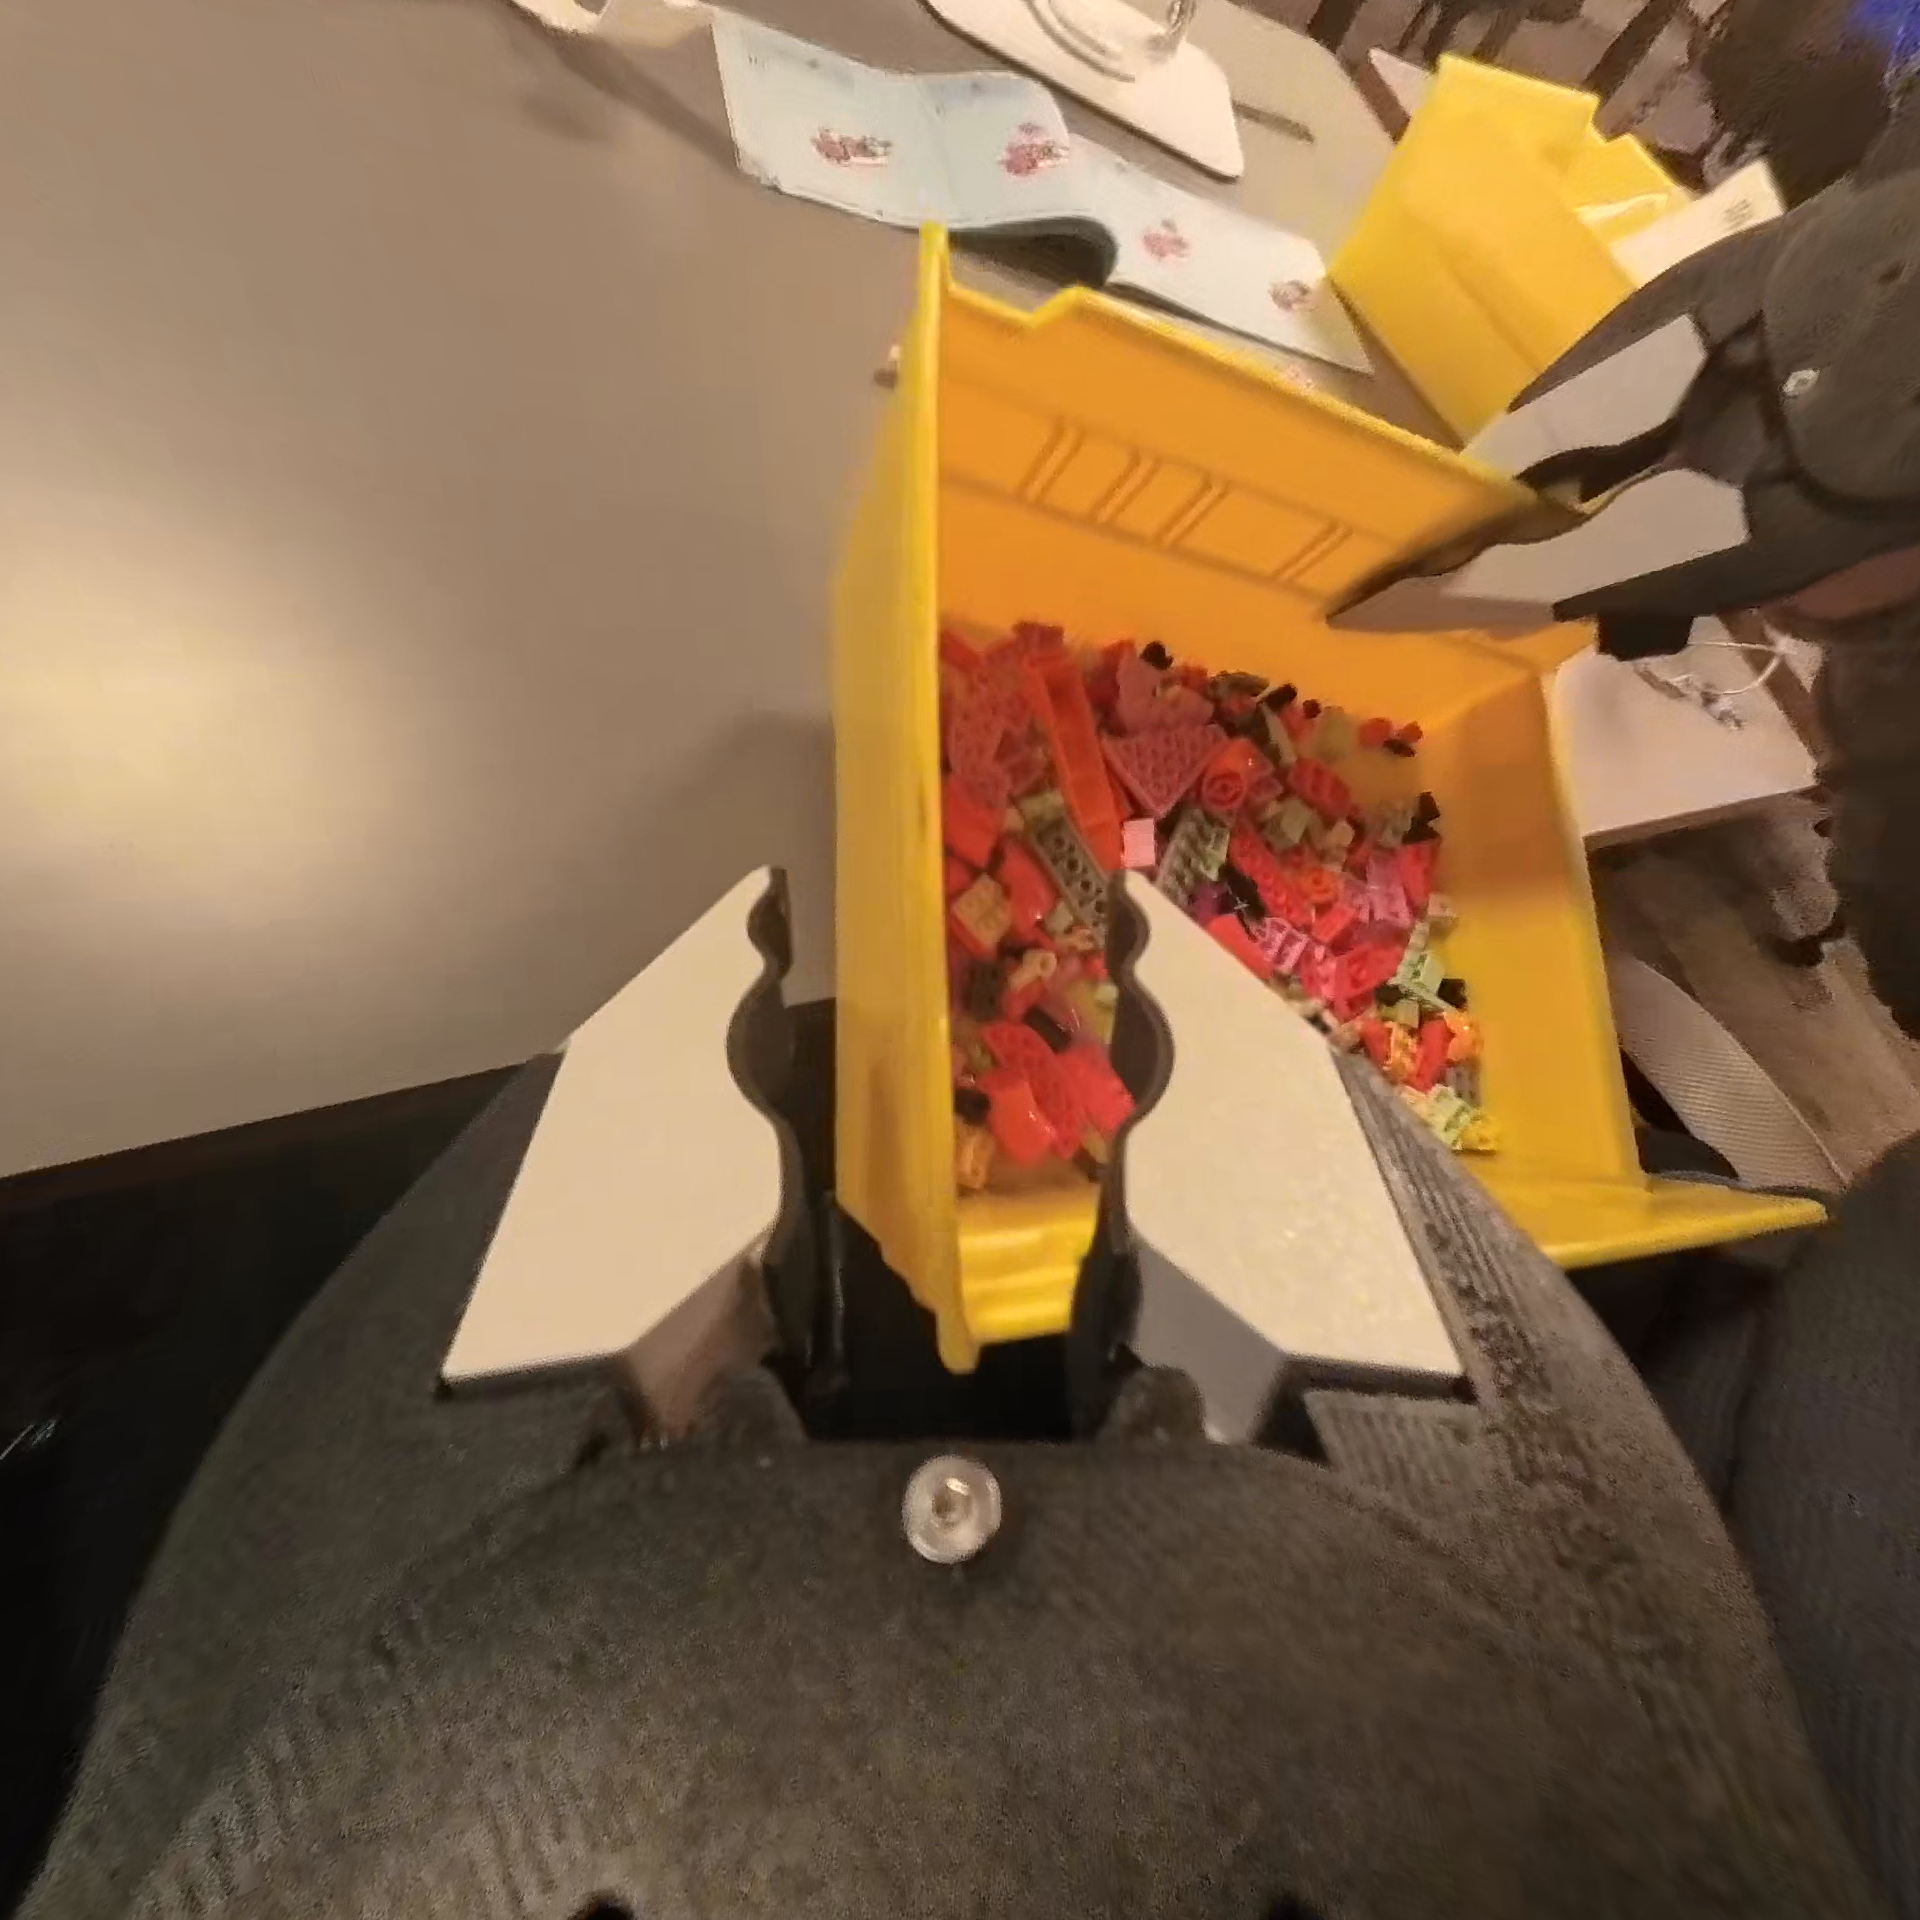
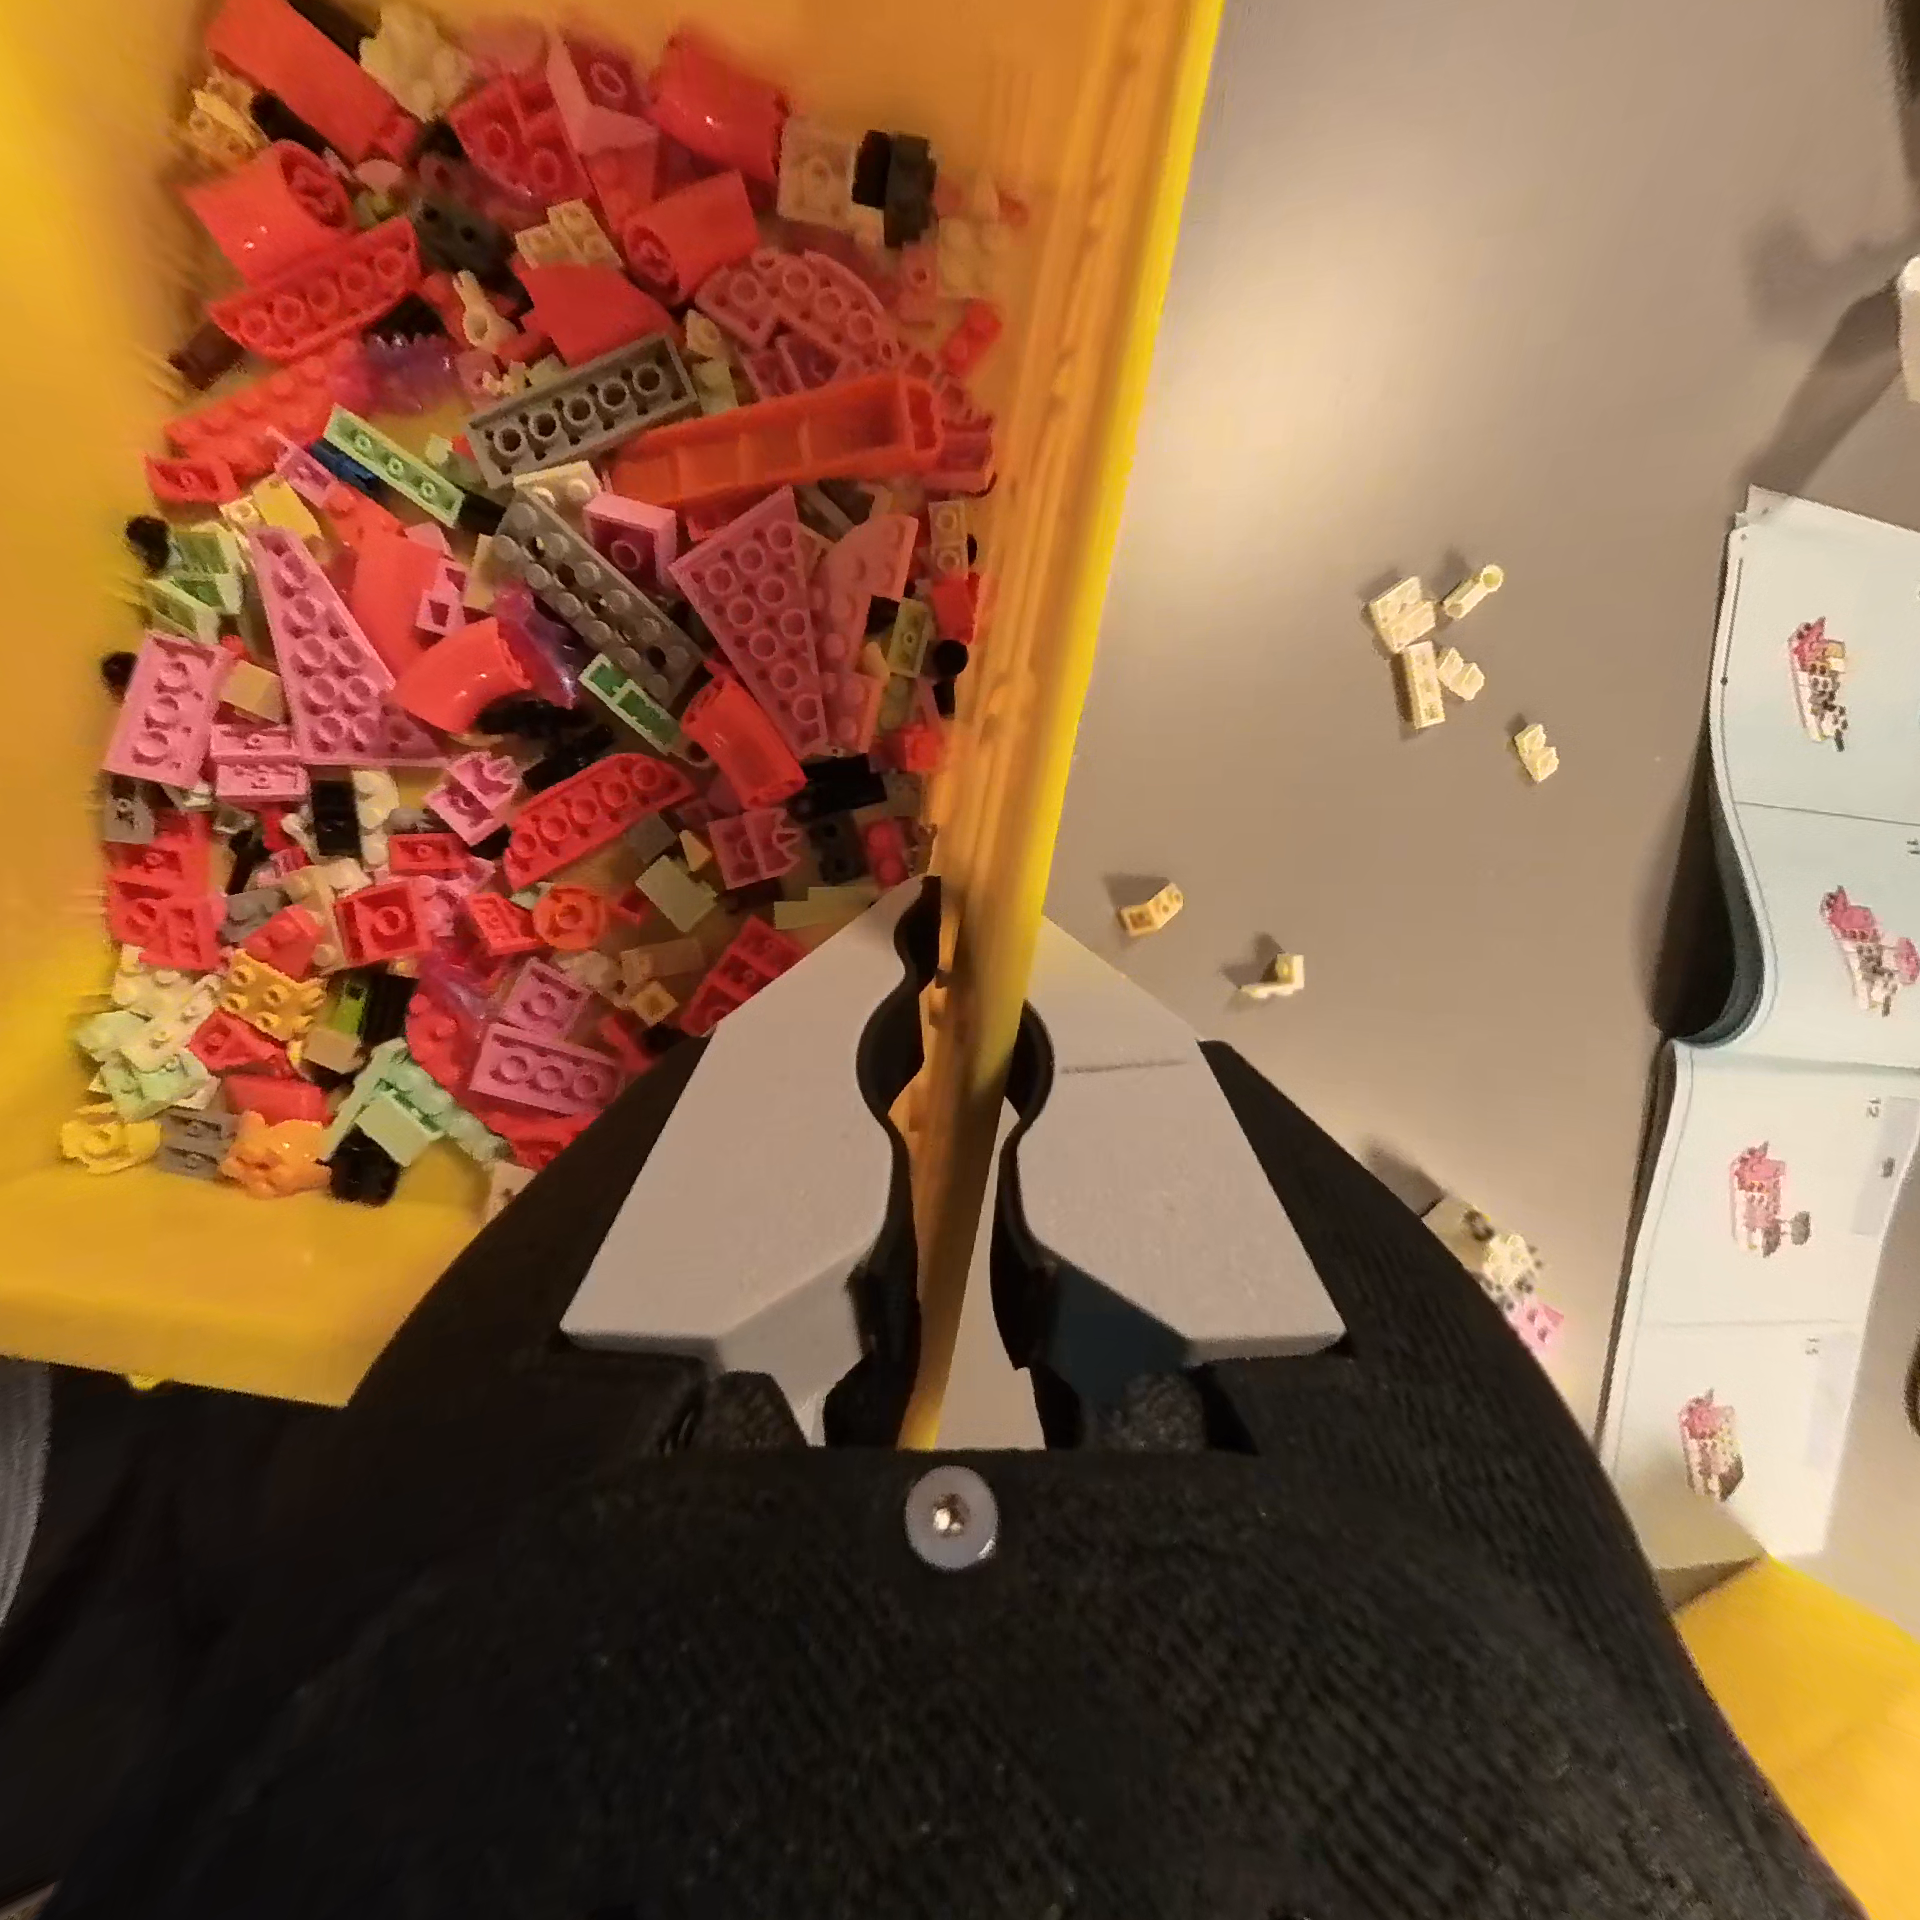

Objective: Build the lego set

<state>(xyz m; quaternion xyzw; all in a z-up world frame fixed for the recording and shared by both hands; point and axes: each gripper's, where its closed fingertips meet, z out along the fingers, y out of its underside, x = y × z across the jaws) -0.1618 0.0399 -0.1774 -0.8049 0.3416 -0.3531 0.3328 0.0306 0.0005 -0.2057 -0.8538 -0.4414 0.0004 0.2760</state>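
A yellow plastic bin (image 1: 1195, 488) holds a heap of red, pink, grey and black toy bricks (image 1: 1195, 852). It is tilted above the grey table (image 1: 416, 416). My left gripper (image 1: 948, 876) straddles the bin's near side wall, with one finger outside and one inside over the bricks. There is a gap between each pad and the wall, so it is open. My right gripper (image 2: 982, 914) is shut on the bin's opposite wall (image 2: 1101, 416), next to the bricks (image 2: 571, 623). It also shows in the left wrist view (image 1: 1413, 530), clamped on the bin's far rim.
A second yellow bin (image 1: 1455, 229) stands behind at the right. An open instruction booklet (image 2: 1818, 935) lies on the table and also shows in the left wrist view (image 1: 1039, 166). Several loose cream bricks (image 2: 1423, 644) lie between the bin and the booklet. The left gripper's tips are roughly 20 centimetres from the right gripper's.
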